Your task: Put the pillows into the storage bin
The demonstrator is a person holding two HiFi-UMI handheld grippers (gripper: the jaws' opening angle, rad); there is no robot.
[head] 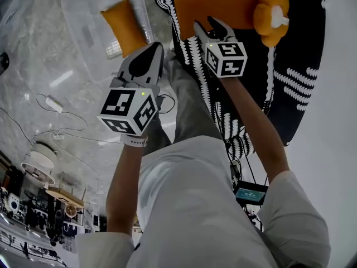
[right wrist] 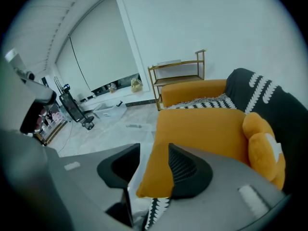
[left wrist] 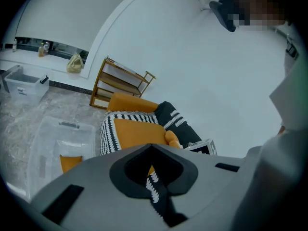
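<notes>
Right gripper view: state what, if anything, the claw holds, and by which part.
Nothing held: the right claw stands open, with a corner of the flat orange fabric pillow between its jaws.

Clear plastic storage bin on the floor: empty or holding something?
Holding something: one orange pillow lies inside the clear plastic storage bin.

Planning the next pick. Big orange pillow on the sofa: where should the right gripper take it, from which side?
I'd take the big orange pillow by its near corner, coming from the floor side of the sofa. It lies flat, so only an edge fits the jaws, and that corner pokes toward the right gripper, whose jaws stand apart around it.
</notes>
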